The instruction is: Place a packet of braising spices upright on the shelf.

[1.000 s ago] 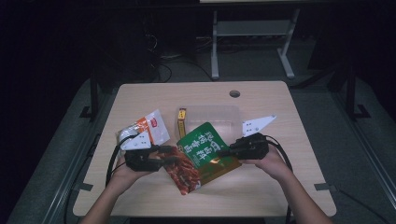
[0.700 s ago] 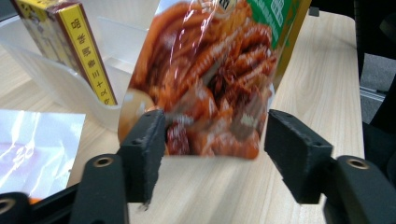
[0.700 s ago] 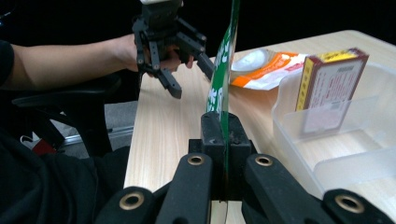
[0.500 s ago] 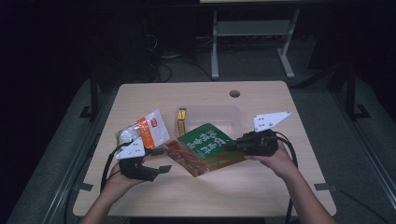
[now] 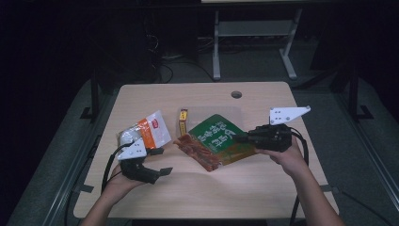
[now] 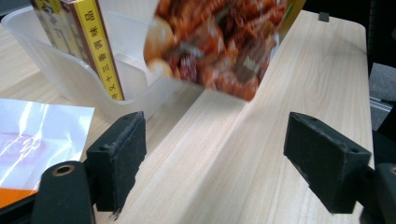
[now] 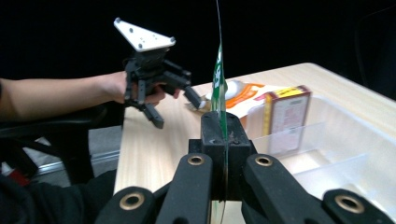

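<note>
A green snack bag [image 5: 217,136] with red food printed on its lower end hangs tilted just above the table, over the front of a clear plastic bin [image 5: 235,112]. My right gripper [image 5: 238,138] is shut on the bag's right edge; in the right gripper view that edge [image 7: 219,79] runs thin and upright between the closed jaws [image 7: 223,133]. My left gripper [image 5: 162,161] stands apart at the front left. Its jaws have just been opening, and nothing lies between the pads [image 6: 117,156]. The bag's printed end [image 6: 219,42] hangs ahead of it.
A yellow box [image 5: 182,121] stands upright in the bin's left end [image 6: 70,74]. An orange and white packet [image 5: 151,132] lies on the table left of the bin, beside the left gripper. A cable hole [image 5: 236,94] sits near the table's far edge.
The left gripper let go of the bag, drew back toward the front left and opened wide. The right gripper carried the bag up and to the right.
</note>
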The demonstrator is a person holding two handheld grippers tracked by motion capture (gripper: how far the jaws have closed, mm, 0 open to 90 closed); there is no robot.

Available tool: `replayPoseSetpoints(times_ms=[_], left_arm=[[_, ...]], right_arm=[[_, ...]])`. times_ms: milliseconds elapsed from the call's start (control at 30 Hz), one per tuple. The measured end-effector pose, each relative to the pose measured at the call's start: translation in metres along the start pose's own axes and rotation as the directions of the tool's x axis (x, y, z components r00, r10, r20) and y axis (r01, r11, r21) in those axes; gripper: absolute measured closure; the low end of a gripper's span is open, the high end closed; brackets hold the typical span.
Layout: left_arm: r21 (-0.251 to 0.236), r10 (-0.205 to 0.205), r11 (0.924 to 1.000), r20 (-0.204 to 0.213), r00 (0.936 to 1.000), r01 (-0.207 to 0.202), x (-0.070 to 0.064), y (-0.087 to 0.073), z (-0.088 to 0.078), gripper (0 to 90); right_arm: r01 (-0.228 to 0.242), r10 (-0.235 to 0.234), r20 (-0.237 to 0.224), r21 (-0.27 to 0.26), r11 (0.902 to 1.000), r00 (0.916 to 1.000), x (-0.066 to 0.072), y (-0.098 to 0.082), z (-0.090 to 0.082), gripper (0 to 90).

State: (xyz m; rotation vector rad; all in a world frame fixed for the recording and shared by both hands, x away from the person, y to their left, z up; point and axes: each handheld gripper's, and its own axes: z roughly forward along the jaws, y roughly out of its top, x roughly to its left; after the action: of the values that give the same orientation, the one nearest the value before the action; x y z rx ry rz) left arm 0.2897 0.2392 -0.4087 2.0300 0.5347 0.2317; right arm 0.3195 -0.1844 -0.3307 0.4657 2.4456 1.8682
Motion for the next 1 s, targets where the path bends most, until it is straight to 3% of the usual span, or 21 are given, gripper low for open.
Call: replayPoseSetpoints(times_ms=[200, 467, 767, 1000], left_arm=[[0.003, -0.005, 1.0000, -0.003, 1.0000, 0.005, 0.000, 0.000, -0.002, 19.4], [0.009, -0.009, 0.9999, 0.004, 1.0000, 0.009, -0.001, 0.000, 0.000, 19.4], [0.021, -0.014, 0.9997, 0.012, 0.9998, 0.013, -0.001, -0.001, 0.003, 19.4], [0.023, -0.003, 0.9997, 0.011, 0.9999, 0.003, 0.001, -0.002, 0.004, 19.5]], right_arm=[[0.014, -0.014, 0.063, -0.005, 0.9999, 0.9979, 0.000, 0.013, -0.014, 90.0], [0.000, 0.003, 0.128, -0.025, 0.9997, 0.9917, -0.005, 0.023, -0.030, 90.0], [-0.050, 0.051, 0.210, -0.010, 0.9987, 0.9763, -0.017, 0.033, -0.037, 90.0], [-0.068, 0.068, 0.277, -0.011, 0.9976, 0.9583, -0.028, 0.042, -0.042, 90.0]])
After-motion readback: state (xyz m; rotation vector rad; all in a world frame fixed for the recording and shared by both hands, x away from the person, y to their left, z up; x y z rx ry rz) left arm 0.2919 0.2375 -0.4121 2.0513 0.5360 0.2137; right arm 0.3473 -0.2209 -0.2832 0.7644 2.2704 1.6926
